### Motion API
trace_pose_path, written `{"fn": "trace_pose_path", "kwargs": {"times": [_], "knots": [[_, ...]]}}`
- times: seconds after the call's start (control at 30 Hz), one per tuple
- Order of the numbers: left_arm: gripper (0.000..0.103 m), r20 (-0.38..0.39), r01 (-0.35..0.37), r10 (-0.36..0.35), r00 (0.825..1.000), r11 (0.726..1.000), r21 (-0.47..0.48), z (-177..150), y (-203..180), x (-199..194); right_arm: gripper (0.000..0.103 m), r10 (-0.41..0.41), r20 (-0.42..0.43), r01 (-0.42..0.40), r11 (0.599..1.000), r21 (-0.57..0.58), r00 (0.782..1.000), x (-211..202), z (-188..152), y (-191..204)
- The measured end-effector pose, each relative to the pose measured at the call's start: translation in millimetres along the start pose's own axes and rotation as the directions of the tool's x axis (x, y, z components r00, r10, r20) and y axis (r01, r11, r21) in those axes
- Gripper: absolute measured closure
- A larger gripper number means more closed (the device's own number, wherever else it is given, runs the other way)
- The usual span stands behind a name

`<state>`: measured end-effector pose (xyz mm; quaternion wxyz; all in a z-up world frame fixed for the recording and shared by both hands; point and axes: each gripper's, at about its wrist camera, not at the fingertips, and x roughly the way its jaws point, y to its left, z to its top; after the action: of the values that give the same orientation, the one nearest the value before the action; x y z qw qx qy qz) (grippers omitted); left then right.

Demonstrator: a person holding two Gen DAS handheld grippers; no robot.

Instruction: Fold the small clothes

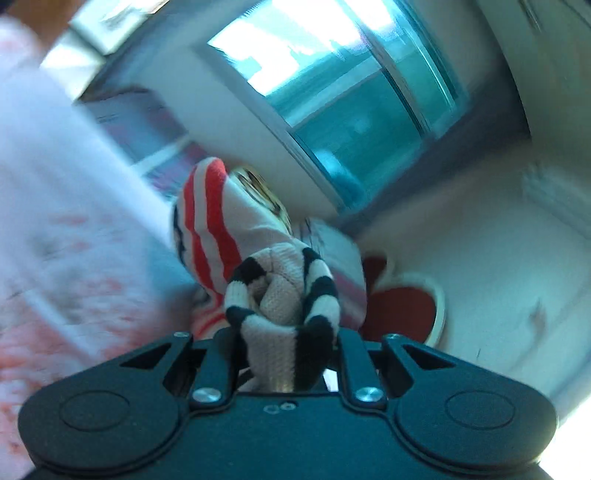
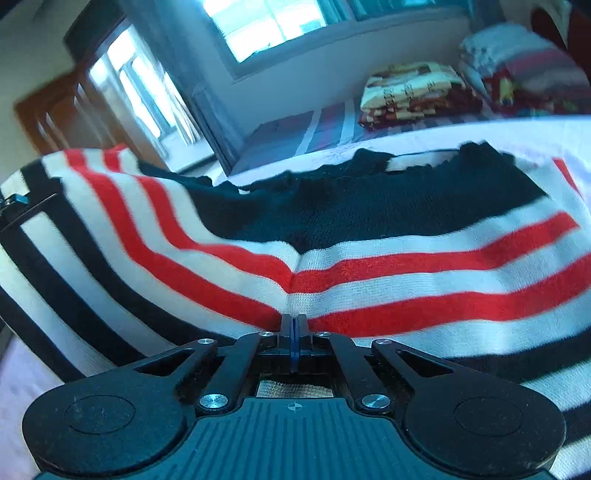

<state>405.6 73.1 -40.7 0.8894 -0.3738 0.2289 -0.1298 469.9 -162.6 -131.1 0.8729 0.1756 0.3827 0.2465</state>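
Only left view shows left tongs (image 1: pixel 284 332) pinching bunched sweater (image 1: pixel 280 295); right tongs (image 2: pixel 293 325) pressed together on its stripes.

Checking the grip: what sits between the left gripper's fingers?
A bunched black-and-white cuff of the striped sweater, clamped in the left gripper; seen in the left wrist view.

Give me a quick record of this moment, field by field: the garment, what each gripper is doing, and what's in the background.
garment: striped sweater, red, white and black bands, spread on a pale bed cover
left gripper: shut on a bunched black-and-white striped part of the sweater, lifted off the bed
right gripper: jaws fully together, pinching a fold of the sweater at a red stripe
background: folded blankets stacked at the far side, window behind
image quality: left view motion-blurred
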Motion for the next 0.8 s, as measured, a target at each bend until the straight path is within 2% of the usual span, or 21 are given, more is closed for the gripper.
{"fn": "trace_pose_path", "kwargs": {"times": [0.07,0.13,0.23,0.27,0.3,0.33,0.37,0.4,0.43,0.47,0.53,0.6,0.63,0.7,0.8], "knots": [[0.089,-0.066,-0.009,0.016,0.998,0.994,0.113,-9,-32,18,0.103,-0.016,0.1,0.006,0.995,0.096,0.995,-31,4,-20],[0.089,-0.128,-0.019,0.047,0.991,0.977,0.214,-29,-60,38,0.103,-0.013,0.152,-0.02,0.977,0.211,0.988,-62,8,-52],[0.087,-0.239,-0.013,0.086,0.967,0.957,0.291,-67,-86,73,0.102,-0.04,0.217,-0.038,0.939,0.341,0.975,-107,11,-98],[0.085,-0.288,-0.022,0.12,0.95,0.946,0.324,-83,-91,89,0.08,-0.045,0.222,-0.044,0.924,0.379,0.974,-119,12,-111],[0.077,-0.34,-0.025,0.152,0.928,0.936,0.351,-100,-95,103,0.034,-0.058,0.228,-0.04,0.915,0.402,0.972,-131,12,-121],[0.061,-0.388,-0.025,0.184,0.903,0.924,0.382,-117,-99,116,0.02,-0.081,0.242,-0.027,0.91,0.413,0.967,-144,13,-128],[0.055,-0.419,-0.014,0.205,0.885,0.909,0.417,-131,-104,122,0.019,-0.085,0.268,-0.033,0.912,0.409,0.96,-156,14,-135],[0.05,-0.412,0.004,0.209,0.887,0.889,0.458,-139,-112,120,0.019,-0.075,0.272,-0.043,0.913,0.405,0.959,-165,15,-139],[0.045,-0.398,0.027,0.194,0.897,0.873,0.488,-141,-117,114,0.02,-0.062,0.274,-0.055,0.915,0.401,0.96,-173,15,-142],[0.045,-0.389,0.06,0.157,0.908,0.87,0.49,-139,-122,100,0.023,-0.054,0.276,-0.062,0.917,0.394,0.96,-180,16,-142],[0.043,-0.352,0.09,0.091,0.931,0.881,0.465,-131,-122,67,0.024,-0.034,0.272,-0.076,0.92,0.384,0.962,-187,16,-140],[0.042,-0.256,0.032,0.103,0.961,0.88,0.475,-118,-113,39,0.025,0.014,0.251,-0.114,0.913,0.392,0.968,-188,13,-136],[0.042,-0.207,-0.021,0.137,0.969,0.876,0.482,-108,-107,36,0.025,0.045,0.234,-0.138,0.908,0.396,0.971,-184,12,-132],[0.042,-0.177,-0.107,0.207,0.962,0.886,0.452,-88,-80,29,0.025,0.081,0.171,-0.146,0.901,0.408,0.982,-170,10,-123],[0.043,-0.208,-0.185,0.293,0.933,0.889,0.419,-76,-44,36,0.025,0.132,0.112,-0.17,0.869,0.464,0.985,-145,2,-117]]}}
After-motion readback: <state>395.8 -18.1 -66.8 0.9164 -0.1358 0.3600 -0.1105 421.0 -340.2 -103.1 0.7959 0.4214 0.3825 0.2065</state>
